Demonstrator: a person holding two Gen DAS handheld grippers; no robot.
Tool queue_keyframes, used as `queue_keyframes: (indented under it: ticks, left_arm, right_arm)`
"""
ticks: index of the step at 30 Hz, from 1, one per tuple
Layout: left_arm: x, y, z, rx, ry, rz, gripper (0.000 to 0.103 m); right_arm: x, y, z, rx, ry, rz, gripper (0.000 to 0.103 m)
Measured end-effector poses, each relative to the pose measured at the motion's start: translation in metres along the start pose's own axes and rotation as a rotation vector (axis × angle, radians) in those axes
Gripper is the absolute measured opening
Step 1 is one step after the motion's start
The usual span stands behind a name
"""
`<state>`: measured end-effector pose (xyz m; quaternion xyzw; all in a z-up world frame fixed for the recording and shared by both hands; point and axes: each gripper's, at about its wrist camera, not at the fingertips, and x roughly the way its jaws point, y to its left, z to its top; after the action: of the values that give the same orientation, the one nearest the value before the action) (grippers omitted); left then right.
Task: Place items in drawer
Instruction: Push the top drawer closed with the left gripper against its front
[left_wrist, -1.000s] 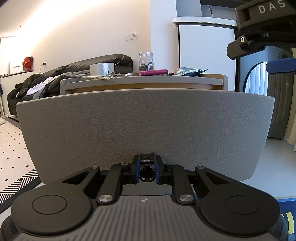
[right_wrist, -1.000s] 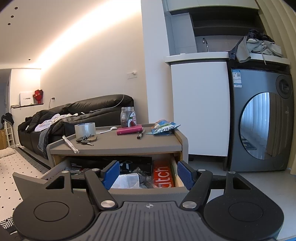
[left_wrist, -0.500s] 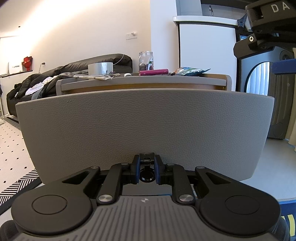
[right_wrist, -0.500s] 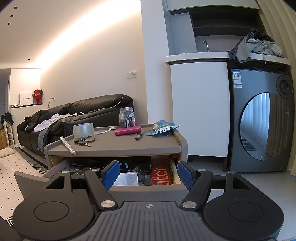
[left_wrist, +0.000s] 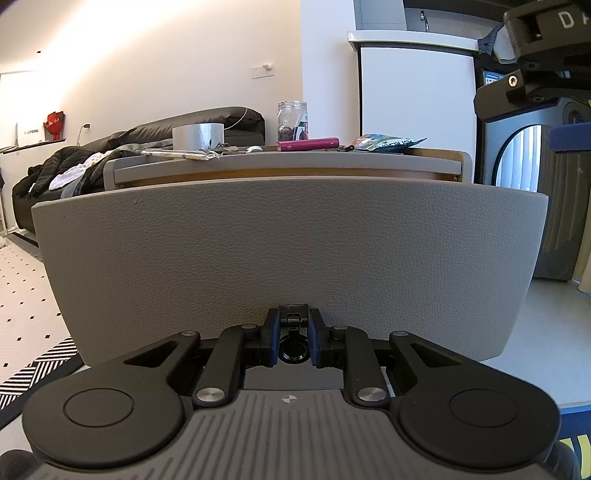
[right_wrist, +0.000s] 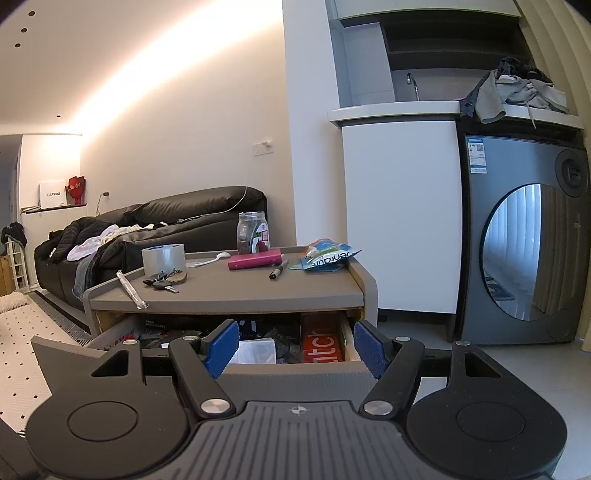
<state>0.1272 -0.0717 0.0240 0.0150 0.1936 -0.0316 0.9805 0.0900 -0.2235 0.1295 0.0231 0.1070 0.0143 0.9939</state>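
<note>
My left tool is clamped on the drawer handle, right tool spread and empty — I'd pull straight, level, not twisting.

On the table, tape is set at the left, keys before it, a jar behind a case, and a packet at the right. Below, the drawer is pulled out, with boxes held in it.

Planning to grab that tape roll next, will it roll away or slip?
The tape roll sits flat on its end, so it probably won't roll unless tipped. Its smooth rounded side may slip between fingers. It looks fairly light and stiff.
</note>
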Motion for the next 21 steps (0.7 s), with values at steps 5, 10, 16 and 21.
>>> queue_keyframes:
  ticks: [5,10,16,21]
  left_arm:
    - [0.005,-0.002,0.001,0.001,-0.003,0.002,0.018]
    - [0.009,-0.003,0.003,0.002,-0.003,0.003,0.018]
    - [0.018,-0.004,0.006,0.007,-0.006,0.004,0.018]
    - [0.026,-0.004,0.009,0.001,-0.007,0.004,0.018]
  right_arm:
    - [0.004,-0.001,0.001,-0.003,0.004,0.001,0.073]
    - [0.007,-0.002,-0.001,-0.002,0.013,0.001,0.073]
    - [0.010,-0.005,-0.002,-0.001,0.019,-0.004,0.072]
    - [0.012,-0.006,-0.004,-0.003,0.027,-0.008,0.073]
